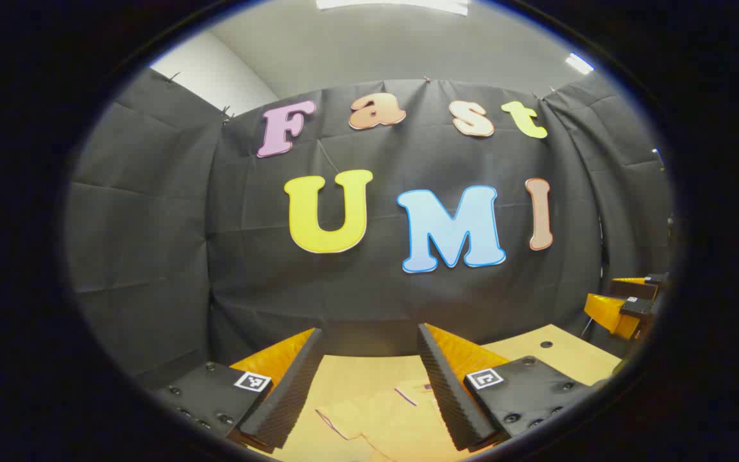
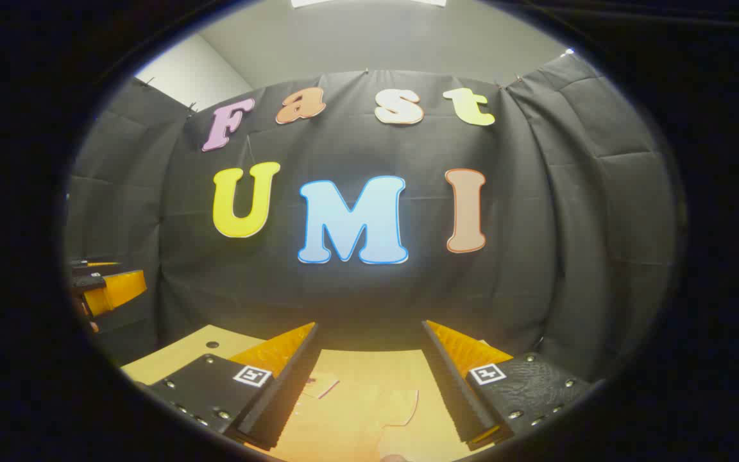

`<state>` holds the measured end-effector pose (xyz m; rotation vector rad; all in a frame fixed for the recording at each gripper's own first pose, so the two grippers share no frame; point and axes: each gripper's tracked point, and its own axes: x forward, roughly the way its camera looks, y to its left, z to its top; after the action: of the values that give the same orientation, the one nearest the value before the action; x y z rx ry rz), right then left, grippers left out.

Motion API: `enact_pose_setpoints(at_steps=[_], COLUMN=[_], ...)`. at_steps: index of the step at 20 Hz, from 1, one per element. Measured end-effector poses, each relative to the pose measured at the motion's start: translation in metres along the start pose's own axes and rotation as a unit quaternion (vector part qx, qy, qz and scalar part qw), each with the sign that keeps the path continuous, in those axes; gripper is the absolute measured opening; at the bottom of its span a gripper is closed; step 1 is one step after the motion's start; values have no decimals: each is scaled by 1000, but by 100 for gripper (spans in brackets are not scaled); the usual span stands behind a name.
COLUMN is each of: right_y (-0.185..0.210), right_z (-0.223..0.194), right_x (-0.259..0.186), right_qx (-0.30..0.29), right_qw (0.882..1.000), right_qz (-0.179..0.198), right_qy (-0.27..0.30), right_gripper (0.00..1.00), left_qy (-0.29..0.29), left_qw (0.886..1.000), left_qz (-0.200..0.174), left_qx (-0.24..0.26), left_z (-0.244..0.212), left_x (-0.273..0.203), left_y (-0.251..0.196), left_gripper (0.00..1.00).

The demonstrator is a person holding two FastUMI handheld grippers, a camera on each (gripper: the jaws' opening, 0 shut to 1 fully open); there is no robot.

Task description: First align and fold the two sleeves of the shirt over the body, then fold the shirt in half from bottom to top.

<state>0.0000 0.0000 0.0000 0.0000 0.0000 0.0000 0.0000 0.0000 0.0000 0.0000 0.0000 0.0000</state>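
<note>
The shirt lies flat on the worktop, below and just ahead of both raised tools. The left hand-held gripper and right hand-held gripper gape wide, holding nothing. Neither looks clearly nearer; each must drop down and forward to reach a sleeve.

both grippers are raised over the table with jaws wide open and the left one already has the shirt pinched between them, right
Not quite. The left gripper holds nothing: in the left gripper view its jaws stand wide apart, and the pale yellow-tan shirt lies flat on the light wooden table below. The right gripper is open too.
</note>
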Motion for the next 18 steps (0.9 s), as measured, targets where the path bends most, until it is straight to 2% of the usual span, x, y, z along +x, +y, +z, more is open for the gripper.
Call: enact_pose_setpoints(at_steps=[12,18], right_y=[-14,-17], right_z=[-10,-37], right_x=[32,52], right_qx=[4,-5], right_qw=[1000,1000], right_qz=[0,3], right_qy=[3,28], right_gripper=[96,96], left_qy=[-1,1], left_qw=[1000,1000], left_qz=[12,17], left_qx=[11,11], left_z=[-2,-5], left_x=[25,31], left_y=[-4,-4], left_gripper=[94,94])
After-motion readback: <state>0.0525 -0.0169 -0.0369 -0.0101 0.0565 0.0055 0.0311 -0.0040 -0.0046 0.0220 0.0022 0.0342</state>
